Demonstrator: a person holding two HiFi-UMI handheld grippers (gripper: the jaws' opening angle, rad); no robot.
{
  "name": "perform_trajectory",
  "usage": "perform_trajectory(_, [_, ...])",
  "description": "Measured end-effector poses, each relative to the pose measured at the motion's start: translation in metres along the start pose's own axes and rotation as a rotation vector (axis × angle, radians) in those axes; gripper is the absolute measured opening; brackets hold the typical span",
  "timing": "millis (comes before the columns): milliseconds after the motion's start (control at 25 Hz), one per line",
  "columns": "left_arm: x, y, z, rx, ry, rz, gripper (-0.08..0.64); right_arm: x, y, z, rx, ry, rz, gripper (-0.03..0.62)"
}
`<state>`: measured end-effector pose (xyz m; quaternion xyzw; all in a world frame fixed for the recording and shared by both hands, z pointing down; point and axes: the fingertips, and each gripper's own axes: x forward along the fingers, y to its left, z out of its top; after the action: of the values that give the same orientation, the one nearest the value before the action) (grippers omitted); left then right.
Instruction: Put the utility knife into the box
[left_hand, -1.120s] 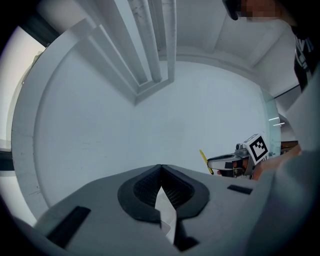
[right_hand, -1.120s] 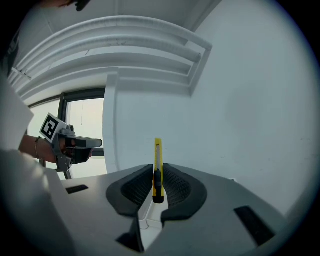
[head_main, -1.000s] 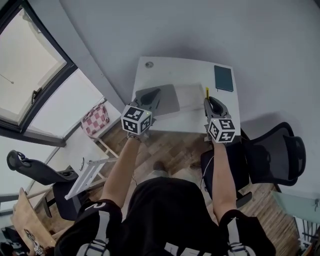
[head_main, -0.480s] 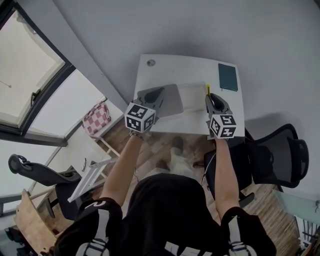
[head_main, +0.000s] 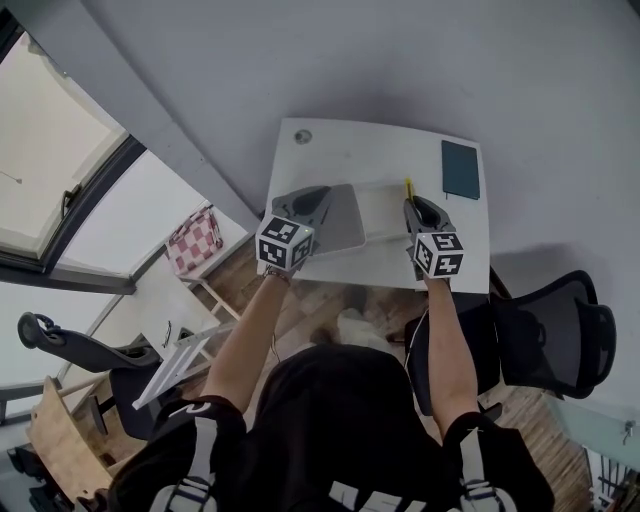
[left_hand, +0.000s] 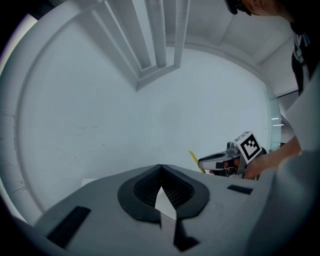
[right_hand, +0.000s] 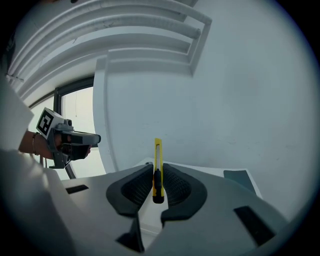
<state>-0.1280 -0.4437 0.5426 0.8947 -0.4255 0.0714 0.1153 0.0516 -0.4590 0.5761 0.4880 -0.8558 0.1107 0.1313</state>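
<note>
A yellow utility knife (right_hand: 157, 160) stands upright between the pads of my right gripper (right_hand: 157, 170), which is shut on its black lower end. In the head view the knife (head_main: 408, 187) points away from me above the white table (head_main: 350, 150), at the right edge of a flat white box (head_main: 385, 205). A grey panel (head_main: 345, 218) lies against the box's left side. My left gripper (head_main: 308, 200) hovers over that panel's left edge. Its tips (left_hand: 160, 169) meet, with only a white sliver showing behind them. It faces the bare wall.
A dark green notebook (head_main: 461, 170) lies at the table's far right corner. A round grommet (head_main: 303, 136) sits at the far left. A black office chair (head_main: 560, 330) stands right of me, and a checked stool (head_main: 195, 240) and window are to the left.
Both grippers have moved a little forward over the table. The right one still holds the knife upright. The left one stays by the grey panel.
</note>
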Motion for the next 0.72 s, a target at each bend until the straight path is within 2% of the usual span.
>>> perform_trajectory(520, [0.044,0.018,-0.036,-0.023,0.077,-0.001,0.025,0.063,-0.023,-0.088,0.078,0.214,0.062,0.077])
perform_trajectory(720, [0.059,0.021,-0.053,-0.036,0.116,-0.008,0.025,0.082,-0.024,-0.117,0.076,0.305,0.1,0.075])
